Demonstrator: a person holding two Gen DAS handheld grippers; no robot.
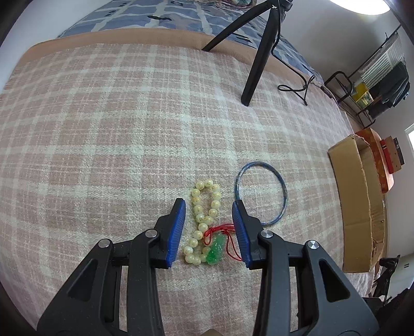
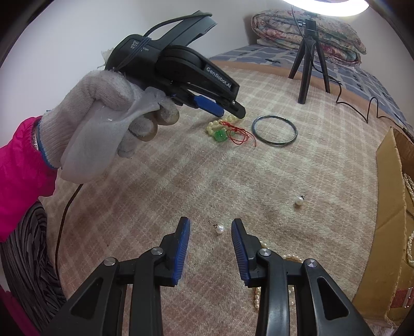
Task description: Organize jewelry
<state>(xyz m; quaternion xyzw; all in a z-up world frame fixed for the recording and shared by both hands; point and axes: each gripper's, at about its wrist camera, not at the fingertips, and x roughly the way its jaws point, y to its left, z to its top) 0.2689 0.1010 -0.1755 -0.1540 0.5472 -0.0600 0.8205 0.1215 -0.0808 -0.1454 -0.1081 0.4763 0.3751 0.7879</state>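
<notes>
Left tongs [image 1: 209, 206] apart, straddling bead bracelet [image 1: 204, 219] on bed blanket [image 1: 103, 142]. Right tongs [image 2: 211, 227] apart near pearl earring [image 2: 220, 229].

A plaid blanket [image 1: 103, 129] covers the bed, with a tan border [image 1: 129, 36] along its far edge. Beyond it lies a blue patterned sheet [image 1: 155, 15]. A black tripod [image 1: 258, 51] stands on the blanket at the far right, and its cable [image 1: 300, 88] trails off to the right. A folded floral quilt [image 2: 310, 28] rests at the far end, behind the tripod. Off the bed on the right, a black metal rack [image 1: 372, 85] stands against the wall. A lamp [image 2: 326, 5] glows overhead.
</notes>
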